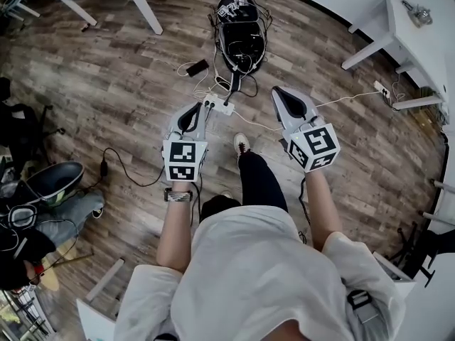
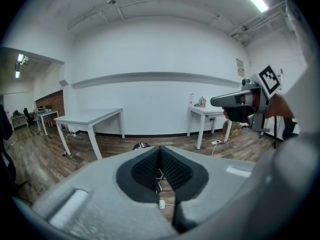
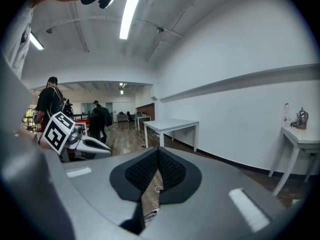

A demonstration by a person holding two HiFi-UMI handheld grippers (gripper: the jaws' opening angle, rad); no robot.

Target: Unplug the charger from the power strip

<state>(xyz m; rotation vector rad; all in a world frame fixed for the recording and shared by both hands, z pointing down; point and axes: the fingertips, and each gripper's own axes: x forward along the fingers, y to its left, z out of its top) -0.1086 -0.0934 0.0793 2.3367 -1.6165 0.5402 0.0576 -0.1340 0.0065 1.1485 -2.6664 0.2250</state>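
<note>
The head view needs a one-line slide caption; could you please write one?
Person holds left gripper and right gripper, both shut and empty, above a white power strip on the wooden floor.

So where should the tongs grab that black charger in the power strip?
Probably the black body of the charger, from above: it seems to stand upright out of the white power strip lying flat on the floor, so its sides are free.
</note>
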